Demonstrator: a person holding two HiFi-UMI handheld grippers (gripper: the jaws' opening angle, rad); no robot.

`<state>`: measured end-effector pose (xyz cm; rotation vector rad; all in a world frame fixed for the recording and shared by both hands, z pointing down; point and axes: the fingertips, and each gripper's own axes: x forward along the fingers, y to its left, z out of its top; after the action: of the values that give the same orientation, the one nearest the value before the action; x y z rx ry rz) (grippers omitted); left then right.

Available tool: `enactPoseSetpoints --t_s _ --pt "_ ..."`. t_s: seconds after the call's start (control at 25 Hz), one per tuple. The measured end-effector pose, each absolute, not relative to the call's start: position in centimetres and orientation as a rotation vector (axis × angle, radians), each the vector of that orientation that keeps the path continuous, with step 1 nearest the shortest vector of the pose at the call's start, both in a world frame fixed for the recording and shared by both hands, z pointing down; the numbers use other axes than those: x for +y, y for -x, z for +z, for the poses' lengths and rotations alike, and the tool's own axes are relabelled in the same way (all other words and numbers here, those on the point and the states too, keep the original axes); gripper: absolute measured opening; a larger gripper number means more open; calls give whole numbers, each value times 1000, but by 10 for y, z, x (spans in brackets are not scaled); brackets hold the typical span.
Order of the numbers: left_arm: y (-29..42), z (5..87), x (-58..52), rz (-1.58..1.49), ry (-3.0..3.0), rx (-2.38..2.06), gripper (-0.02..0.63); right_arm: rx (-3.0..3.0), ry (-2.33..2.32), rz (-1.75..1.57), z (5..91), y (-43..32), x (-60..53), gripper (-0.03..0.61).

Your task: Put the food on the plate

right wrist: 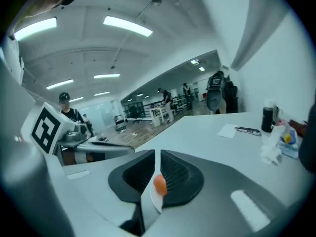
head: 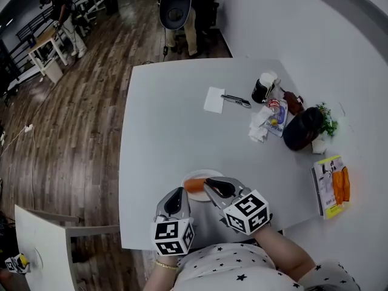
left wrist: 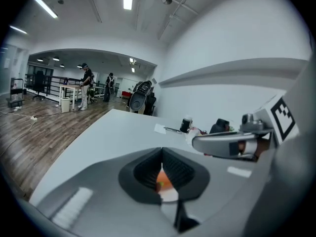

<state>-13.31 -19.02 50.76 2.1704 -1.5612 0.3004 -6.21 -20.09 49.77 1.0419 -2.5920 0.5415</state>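
matt pale grey table top (head: 176, 120); faintly glossy dark wood-plank floor (head: 79, 120); smooth round white plate (head: 203, 173); ribbed black jaw pads (right wrist: 178, 177).

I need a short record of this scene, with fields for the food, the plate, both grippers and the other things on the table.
food: orange elongated piece of food, lying on the plate
plate: small round white plate, near the person's edge of the white table
left gripper: jaws together, empty, beside the plate
right gripper: jaws together, empty, tips close to the food; contact unclear
far side of table: white paper sheet, black pen, dark bottle with white cap
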Motion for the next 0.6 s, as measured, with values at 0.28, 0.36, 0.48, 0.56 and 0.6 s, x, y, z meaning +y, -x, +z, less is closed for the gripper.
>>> enactPoseSetpoints --t_s 0.28,0.36,0.48,0.56,0.6 --pt "121 502 -182 315 -2201 -1549 8 -2569 -1229 576 495 50 -190 -2" --pt "119 500 -180 317 -2204 -1551 8 -2563 -1221 555 493 52 -188 -2" --pt "119 498 -178 312 -2206 -1561 8 -2581 -1216 558 489 54 -186 -2" --pt "120 496 -178 305 -2205 -1567 8 -2594 -1213 557 486 56 -185 -2" --pt "120 495 -178 304 -2205 -1568 8 -2599 -1212 555 484 56 -184 -2"
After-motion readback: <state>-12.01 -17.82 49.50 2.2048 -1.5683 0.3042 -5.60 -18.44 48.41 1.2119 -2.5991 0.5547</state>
